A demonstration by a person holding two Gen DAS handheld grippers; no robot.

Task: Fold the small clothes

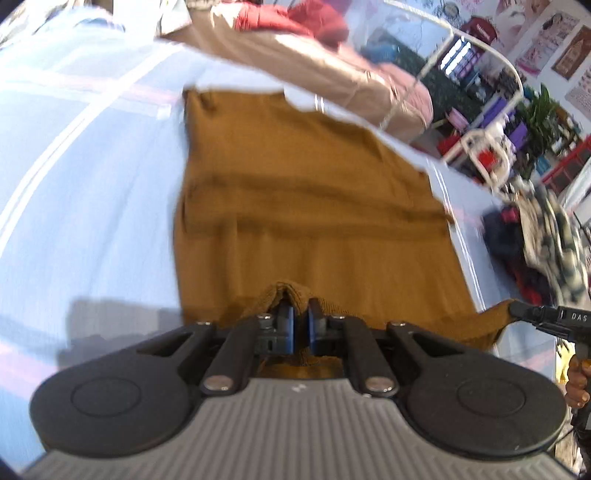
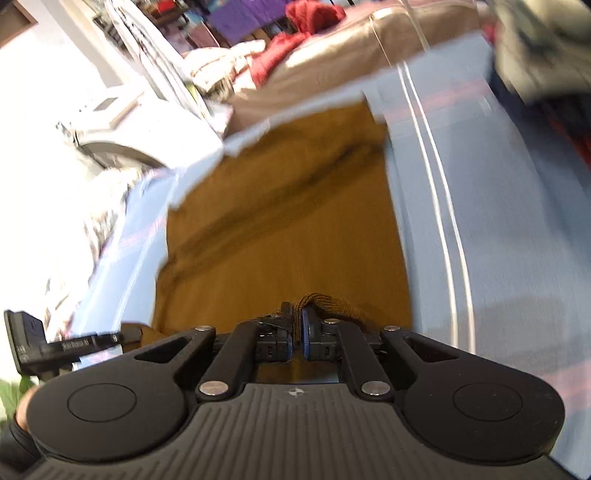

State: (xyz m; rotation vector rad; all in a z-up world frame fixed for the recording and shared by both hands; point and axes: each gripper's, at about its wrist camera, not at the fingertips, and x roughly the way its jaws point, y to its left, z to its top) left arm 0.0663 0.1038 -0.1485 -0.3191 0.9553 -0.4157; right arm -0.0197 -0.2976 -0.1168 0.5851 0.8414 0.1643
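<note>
A mustard-brown knit garment (image 1: 310, 206) lies spread on a pale blue cloth-covered surface (image 1: 92, 192), stretching away from both grippers. My left gripper (image 1: 299, 314) is shut on a pinched fold of the garment's near edge. In the right wrist view the same brown garment (image 2: 288, 221) fills the middle, and my right gripper (image 2: 298, 321) is shut on another pinch of its near edge, lifted slightly. The right gripper (image 1: 517, 310) also shows at the right edge of the left wrist view, holding the garment's corner. The left gripper (image 2: 127, 338) appears at the lower left of the right wrist view.
A heap of tan and red clothes (image 1: 295, 33) lies beyond the garment's far end. Shelves with purple and red items (image 1: 491, 122) and a plant stand at the right. A patterned cloth pile (image 1: 554, 236) hangs off the right side. White furniture (image 2: 110, 110) sits left.
</note>
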